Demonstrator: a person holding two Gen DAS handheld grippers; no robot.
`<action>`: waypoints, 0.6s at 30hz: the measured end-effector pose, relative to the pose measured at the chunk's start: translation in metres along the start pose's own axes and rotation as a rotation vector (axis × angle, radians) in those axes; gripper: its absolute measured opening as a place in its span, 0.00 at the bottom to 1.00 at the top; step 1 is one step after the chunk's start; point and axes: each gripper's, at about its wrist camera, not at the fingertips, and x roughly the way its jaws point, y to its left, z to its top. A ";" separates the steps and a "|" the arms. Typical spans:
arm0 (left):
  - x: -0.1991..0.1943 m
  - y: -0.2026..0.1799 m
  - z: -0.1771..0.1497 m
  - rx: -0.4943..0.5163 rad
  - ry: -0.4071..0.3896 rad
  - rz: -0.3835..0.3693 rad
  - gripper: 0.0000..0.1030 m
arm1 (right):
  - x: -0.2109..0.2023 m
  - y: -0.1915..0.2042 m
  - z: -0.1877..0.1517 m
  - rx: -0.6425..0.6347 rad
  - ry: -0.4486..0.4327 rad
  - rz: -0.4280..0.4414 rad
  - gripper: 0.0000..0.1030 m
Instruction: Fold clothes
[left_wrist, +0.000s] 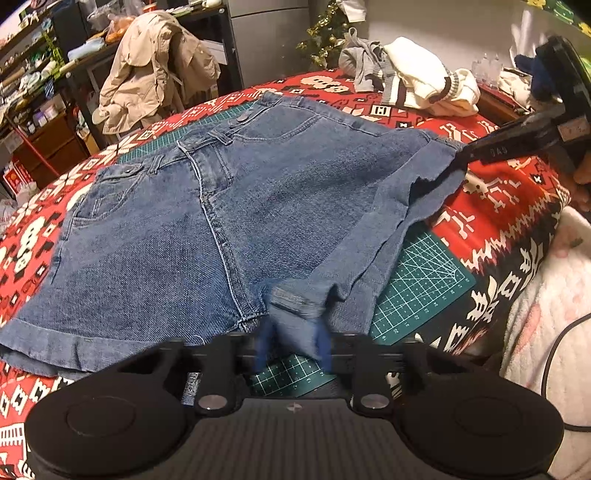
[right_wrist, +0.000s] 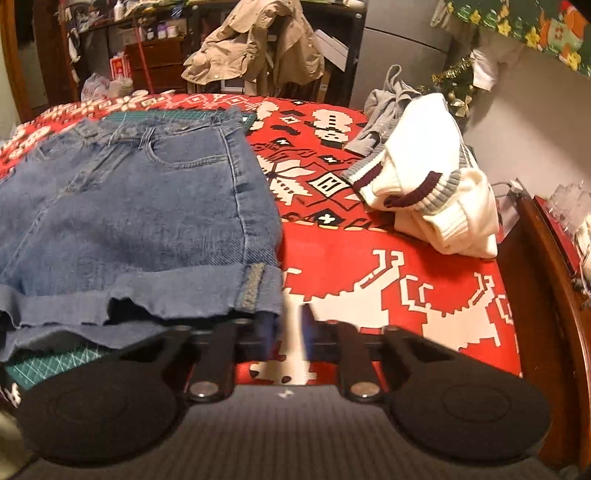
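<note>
A red patterned blanket (right_wrist: 388, 266) fills both views, its edges cut off by the frames. On it a green cutting mat (left_wrist: 417, 288) is mostly hidden under the denim shorts (left_wrist: 207, 221), which lie spread across the centre of the left wrist view. A white sweater (right_wrist: 432, 192) sits bunched at upper right, well apart from the shorts. The left gripper (left_wrist: 291, 347), at bottom centre, has its blurred blue fingers (left_wrist: 264, 343) part-open around a raised fold of hem. The right gripper (right_wrist: 288, 332) stands slightly parted at the cuff's right corner; whether it grips cloth I cannot tell, motion blur smears the fingertips
</note>
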 end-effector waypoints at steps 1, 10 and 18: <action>-0.003 0.000 -0.001 0.009 -0.012 0.006 0.10 | -0.002 -0.001 0.000 0.023 -0.009 0.010 0.03; -0.045 0.015 -0.017 0.094 -0.064 -0.081 0.05 | -0.031 -0.024 -0.003 0.208 -0.048 0.062 0.01; -0.008 -0.002 -0.030 0.144 0.054 -0.112 0.05 | -0.012 -0.035 -0.022 0.296 0.059 0.048 0.02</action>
